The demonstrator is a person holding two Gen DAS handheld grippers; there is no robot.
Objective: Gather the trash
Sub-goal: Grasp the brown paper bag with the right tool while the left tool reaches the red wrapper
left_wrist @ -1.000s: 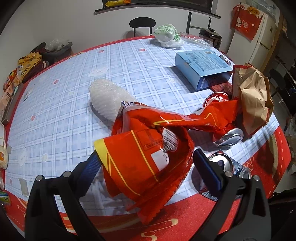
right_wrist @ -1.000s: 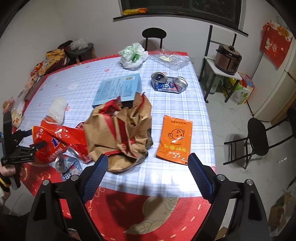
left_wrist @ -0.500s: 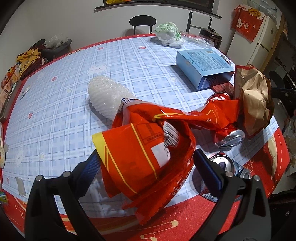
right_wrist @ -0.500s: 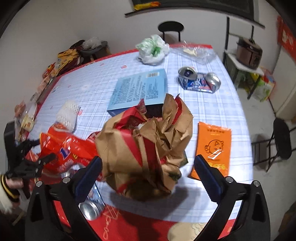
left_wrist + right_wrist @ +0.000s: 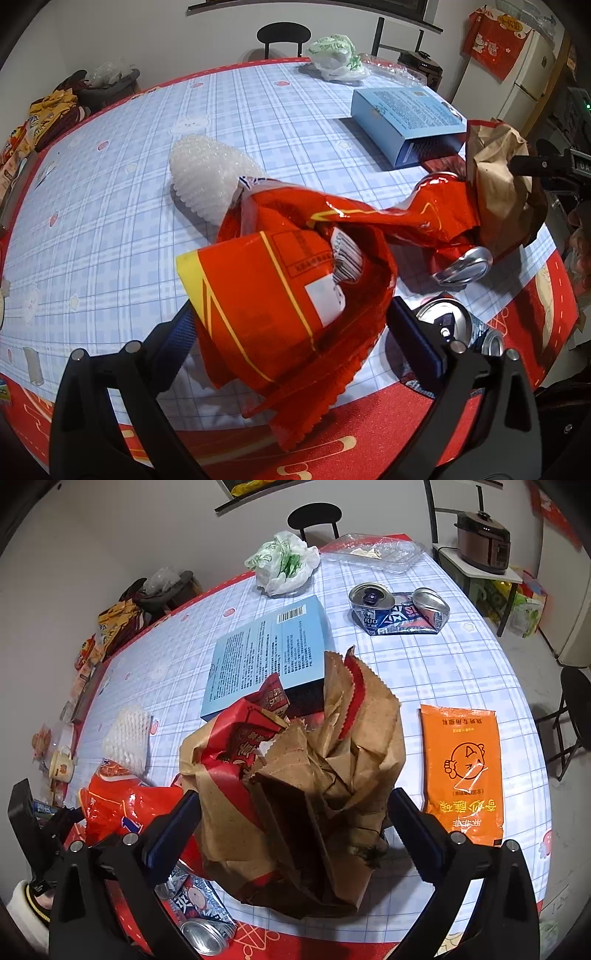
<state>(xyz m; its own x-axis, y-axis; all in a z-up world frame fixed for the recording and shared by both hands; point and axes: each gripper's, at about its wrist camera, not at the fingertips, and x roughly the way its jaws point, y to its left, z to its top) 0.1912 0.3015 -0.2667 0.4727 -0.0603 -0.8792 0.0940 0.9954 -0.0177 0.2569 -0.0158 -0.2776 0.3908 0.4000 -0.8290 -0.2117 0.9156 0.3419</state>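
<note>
A crumpled brown paper bag (image 5: 295, 786) stands open near the table's front edge, with red wrappers in its mouth; it shows at the right in the left wrist view (image 5: 498, 184). My right gripper (image 5: 293, 823) is open, its jaws on either side of the bag. A big red snack bag (image 5: 295, 280) lies between the open jaws of my left gripper (image 5: 295, 332); its far end reaches the paper bag. The red snack bag also shows in the right wrist view (image 5: 122, 805). Crushed cans (image 5: 450, 325) lie beside it.
A blue box (image 5: 269, 653), a white foam sleeve (image 5: 207, 177), an orange packet (image 5: 461, 768), a flattened can (image 5: 399, 609), a green-white plastic bag (image 5: 284, 561) and a clear tray (image 5: 373, 550) lie on the checked tablecloth (image 5: 129, 221). Chairs stand around.
My right gripper has moved down and forward until its jaws flank the paper bag. My left gripper has barely moved, the red snack bag still between its jaws.
</note>
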